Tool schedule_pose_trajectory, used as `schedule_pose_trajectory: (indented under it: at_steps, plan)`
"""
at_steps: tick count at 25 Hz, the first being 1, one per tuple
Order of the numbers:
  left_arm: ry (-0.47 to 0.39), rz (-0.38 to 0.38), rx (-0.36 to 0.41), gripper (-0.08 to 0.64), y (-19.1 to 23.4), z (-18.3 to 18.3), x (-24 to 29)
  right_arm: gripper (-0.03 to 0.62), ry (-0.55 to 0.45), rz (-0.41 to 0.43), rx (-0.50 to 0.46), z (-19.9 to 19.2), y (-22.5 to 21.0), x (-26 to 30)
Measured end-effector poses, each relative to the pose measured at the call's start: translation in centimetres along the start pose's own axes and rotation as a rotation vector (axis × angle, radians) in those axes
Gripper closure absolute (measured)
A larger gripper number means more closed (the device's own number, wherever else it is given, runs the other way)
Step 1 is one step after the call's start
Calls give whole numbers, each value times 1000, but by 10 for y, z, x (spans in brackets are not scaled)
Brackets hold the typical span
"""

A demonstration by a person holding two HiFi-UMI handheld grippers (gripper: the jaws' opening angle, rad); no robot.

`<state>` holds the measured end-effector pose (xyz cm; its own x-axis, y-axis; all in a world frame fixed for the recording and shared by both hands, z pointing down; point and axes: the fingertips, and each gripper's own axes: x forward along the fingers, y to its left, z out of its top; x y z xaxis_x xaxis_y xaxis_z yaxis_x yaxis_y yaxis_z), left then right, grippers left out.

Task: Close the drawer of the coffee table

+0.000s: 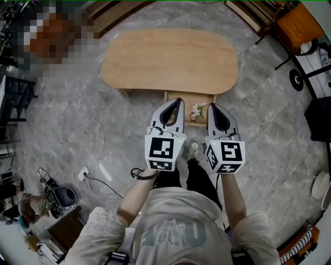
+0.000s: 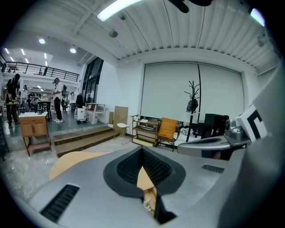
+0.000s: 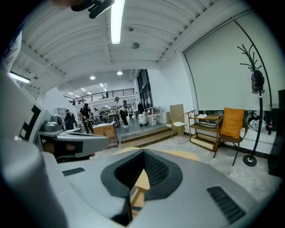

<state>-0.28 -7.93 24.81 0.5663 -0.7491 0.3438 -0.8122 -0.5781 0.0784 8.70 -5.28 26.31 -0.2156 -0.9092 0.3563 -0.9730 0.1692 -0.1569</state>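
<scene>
The oval wooden coffee table [image 1: 170, 59] stands on the grey floor ahead of me. Under its near edge the drawer [image 1: 184, 101] is pulled out towards me, with a small pink flower piece [image 1: 197, 109] inside. My left gripper [image 1: 178, 100] hangs over the drawer's left side, its jaws shut with nothing between them. My right gripper [image 1: 211, 105] is over the drawer's right side, also shut and empty. In the left gripper view the closed gripper [image 2: 142, 149] fills the lower frame, with the tabletop [image 2: 75, 159] beyond. The right gripper view shows its closed gripper [image 3: 143, 153] likewise.
White cables and a power strip [image 1: 85, 173] lie on the floor to the left. An orange chair [image 1: 297, 26] and wooden steps [image 1: 111, 13] stand behind the table. My shoe [image 1: 193, 151] is just short of the drawer. People stand far off in the hall.
</scene>
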Motion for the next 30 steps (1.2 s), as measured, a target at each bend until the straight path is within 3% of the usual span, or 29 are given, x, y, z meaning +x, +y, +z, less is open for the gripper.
schedule_pose_trajectory:
  at_steps: [3, 8, 16, 25, 30]
  plan:
    - [21, -5, 1, 552, 4, -43, 26, 586, 36, 0, 39, -42, -8, 24]
    - [72, -48, -71, 552, 4, -137, 61, 586, 87, -2, 74, -130, -27, 62]
    - [151, -36, -54, 552, 3, -253, 75, 586, 149, -29, 104, -243, -40, 78]
    - [194, -43, -35, 552, -5, -302, 83, 586, 201, -6, 90, -296, -38, 77]
    - [193, -66, 61, 552, -5, -302, 86, 586, 212, 5, 82, -298, -40, 76]
